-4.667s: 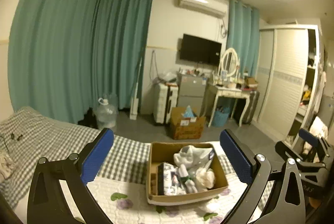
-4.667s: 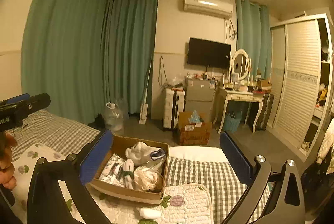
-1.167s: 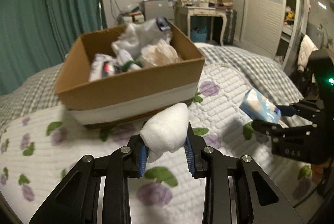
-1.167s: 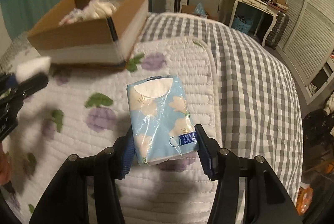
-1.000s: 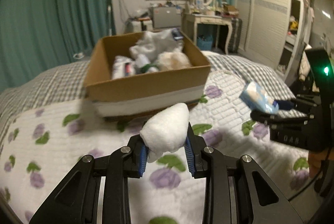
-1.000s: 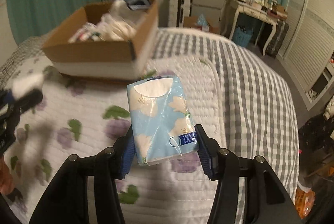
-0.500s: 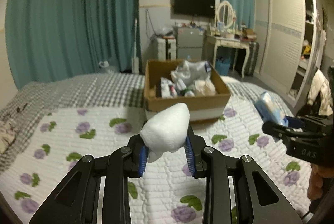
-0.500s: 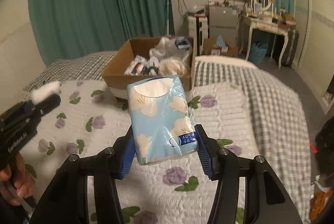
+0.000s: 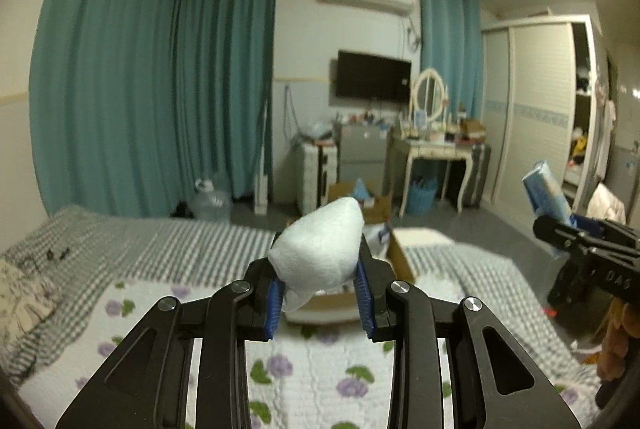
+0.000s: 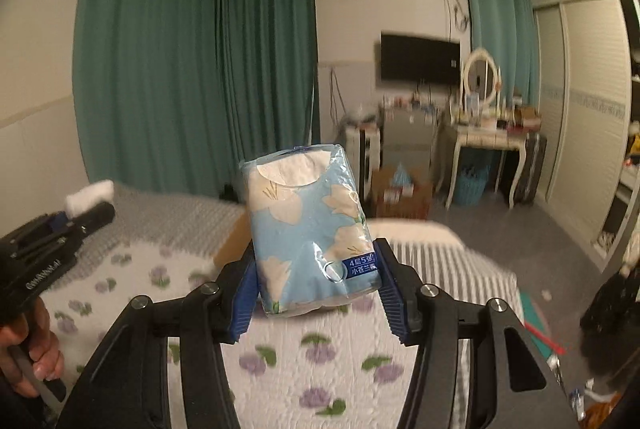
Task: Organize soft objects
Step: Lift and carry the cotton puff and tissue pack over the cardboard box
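Note:
My left gripper [image 9: 320,303] is shut on a white fluffy soft lump [image 9: 320,249] and holds it high above the bed. My right gripper [image 10: 318,303] is shut on a blue flowered tissue pack [image 10: 308,225], also raised. The cardboard box [image 9: 400,261] of soft things sits on the bed behind the lump, mostly hidden by it; in the right wrist view only its corner [image 10: 234,237] shows behind the pack. The right gripper with the pack [image 9: 546,193] shows at the right of the left wrist view. The left gripper with the lump [image 10: 90,193] shows at the left of the right wrist view.
The bed has a white quilt with purple flowers [image 9: 320,381] over a grey checked sheet [image 9: 160,241]. Beyond the bed's foot are a floor box [image 10: 400,193], a dressing table [image 9: 432,157], a water jug [image 9: 210,201], curtains and a wardrobe [image 9: 536,101].
Both grippers have lifted and tilted up, still holding the lump and the tissue pack. The box has dropped behind the held things in both views.

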